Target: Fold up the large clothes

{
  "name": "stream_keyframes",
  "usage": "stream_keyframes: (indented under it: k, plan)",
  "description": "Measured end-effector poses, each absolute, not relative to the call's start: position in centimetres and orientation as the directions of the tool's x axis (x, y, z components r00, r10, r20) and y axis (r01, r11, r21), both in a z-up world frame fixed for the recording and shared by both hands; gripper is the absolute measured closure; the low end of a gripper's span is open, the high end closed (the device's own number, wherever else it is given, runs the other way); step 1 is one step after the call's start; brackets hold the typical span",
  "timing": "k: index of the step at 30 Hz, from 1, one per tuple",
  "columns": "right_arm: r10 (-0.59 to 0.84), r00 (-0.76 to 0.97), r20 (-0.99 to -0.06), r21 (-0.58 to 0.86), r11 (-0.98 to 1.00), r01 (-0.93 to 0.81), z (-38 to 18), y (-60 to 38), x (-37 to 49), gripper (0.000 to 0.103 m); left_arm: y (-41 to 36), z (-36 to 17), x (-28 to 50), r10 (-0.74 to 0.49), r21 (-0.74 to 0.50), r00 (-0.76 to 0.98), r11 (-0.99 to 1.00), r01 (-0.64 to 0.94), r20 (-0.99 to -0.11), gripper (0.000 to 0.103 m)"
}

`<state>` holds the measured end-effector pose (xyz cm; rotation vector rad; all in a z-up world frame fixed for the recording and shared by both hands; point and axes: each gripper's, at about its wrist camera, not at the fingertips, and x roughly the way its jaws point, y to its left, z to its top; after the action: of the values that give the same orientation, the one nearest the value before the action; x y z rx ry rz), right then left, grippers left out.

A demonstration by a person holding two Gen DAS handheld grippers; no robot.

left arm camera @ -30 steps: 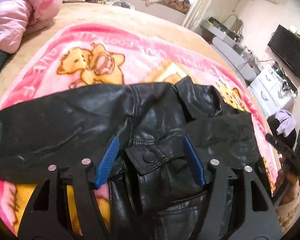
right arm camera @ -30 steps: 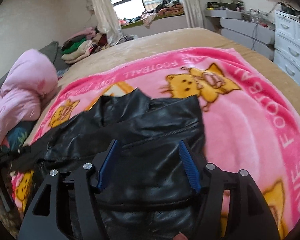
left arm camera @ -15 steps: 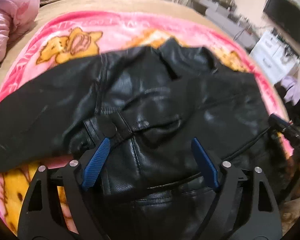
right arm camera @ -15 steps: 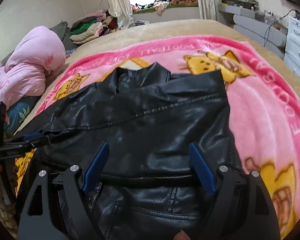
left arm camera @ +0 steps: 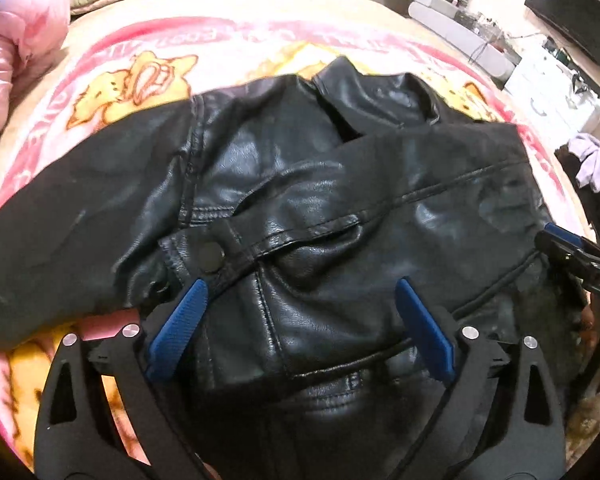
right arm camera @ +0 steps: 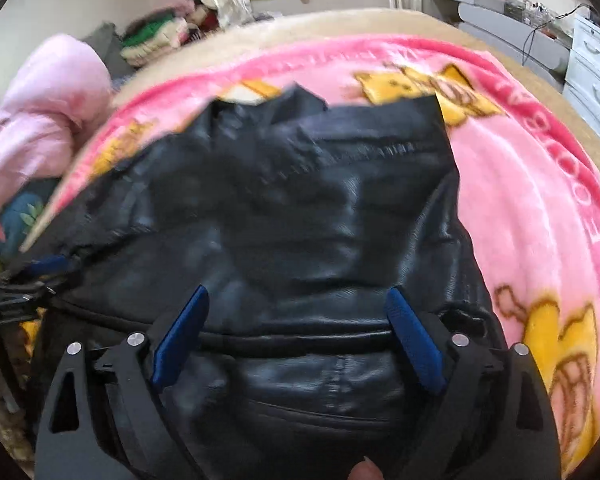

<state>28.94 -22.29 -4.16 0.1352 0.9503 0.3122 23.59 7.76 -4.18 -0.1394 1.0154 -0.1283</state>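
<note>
A black leather jacket (left arm camera: 320, 208) lies spread on a pink cartoon blanket (left arm camera: 148, 76), collar away from me, one sleeve stretched to the left. My left gripper (left arm camera: 300, 304) is open, its blue pads astride the jacket's lower front near a snap button (left arm camera: 210, 256). My right gripper (right arm camera: 296, 312) is open over the jacket (right arm camera: 300, 208) near its hem seam. The right gripper's tip (left arm camera: 572, 252) shows at the jacket's right edge in the left wrist view; the left gripper's tip (right arm camera: 40, 268) shows at the left edge in the right wrist view.
The pink blanket (right arm camera: 532, 184) covers a beige bed. A pink quilt (right arm camera: 40, 120) and stacked clothes (right arm camera: 152, 40) lie at the far left. White drawers (right arm camera: 592, 60), a desk and a TV (left arm camera: 572, 4) stand to the right.
Both grippers have moved forward and lower over the jacket, which now fills more of each view. Both stay open. The jacket lies flatter, its right side spread out.
</note>
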Motion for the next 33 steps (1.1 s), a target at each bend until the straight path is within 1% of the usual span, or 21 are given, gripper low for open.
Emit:
stream_keyframes:
  k: [2,4,9,21,33]
  plan:
    - [0.332,0.573,-0.749,0.257,0.943,-0.211,-3.1,-22.1,28.7,0.007,8.1,-3.4,23.2,-0.183,-0.194,0.536,0.980,0.036,-0.824,0.010]
    - [0.346,0.596,-0.724,0.263,0.938,-0.225,-2.2,-21.8,28.5,0.005,8.4,-2.8,23.0,-0.173,-0.193,0.552,0.981,0.022,-0.816,0.009]
    - [0.344,0.631,-0.695,0.233,0.939,-0.254,-1.0,-21.0,28.0,0.005,9.4,-1.8,22.8,-0.154,-0.211,0.564,0.977,-0.036,-0.811,0.009]
    - [0.366,0.666,-0.650,0.201,0.928,-0.313,0.8,-18.6,26.8,0.005,11.7,0.1,22.0,-0.068,-0.196,0.612,0.970,-0.145,-0.788,0.009]
    - [0.420,0.665,-0.618,0.163,0.895,-0.415,2.7,-13.6,25.5,0.005,14.1,1.4,20.9,-0.070,-0.261,0.646,0.944,-0.204,-0.760,0.009]
